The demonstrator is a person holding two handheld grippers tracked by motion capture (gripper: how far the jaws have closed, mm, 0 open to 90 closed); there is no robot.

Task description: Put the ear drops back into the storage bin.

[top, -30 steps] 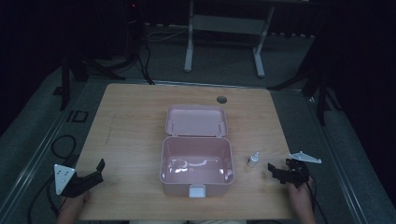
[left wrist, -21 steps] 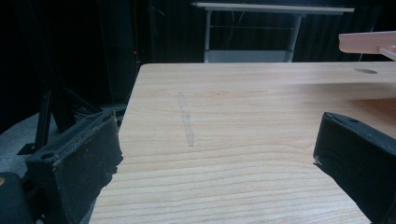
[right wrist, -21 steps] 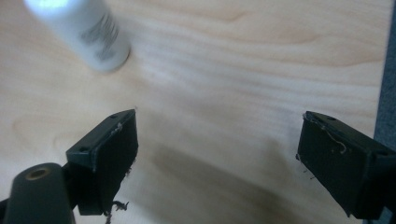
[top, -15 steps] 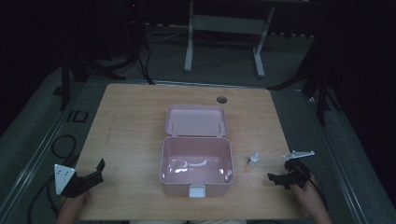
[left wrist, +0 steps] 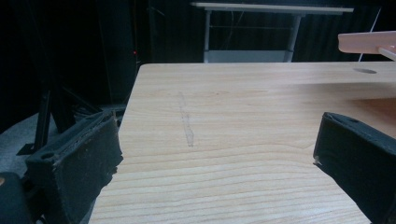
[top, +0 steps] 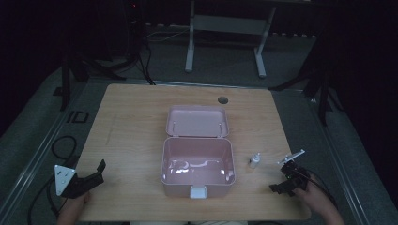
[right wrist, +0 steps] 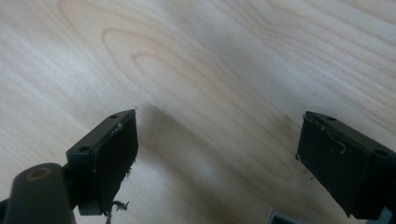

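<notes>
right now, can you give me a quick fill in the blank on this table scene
1. The pink box sits with its lid ____.
2. The small white bottle stands on the table to the ____ of the box in the high view.
3. The right gripper has its jaws ____.

Missing words: open; right; open

Left gripper (top: 94,174) low at the near left, fingers (left wrist: 79,163) wide apart; right gripper (top: 281,186) near right, tilted downward, fingers (right wrist: 109,158) spread, both empty.

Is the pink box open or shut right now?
Open: the pink box has its lid swung back flat on the table, exposing its interior.
</notes>
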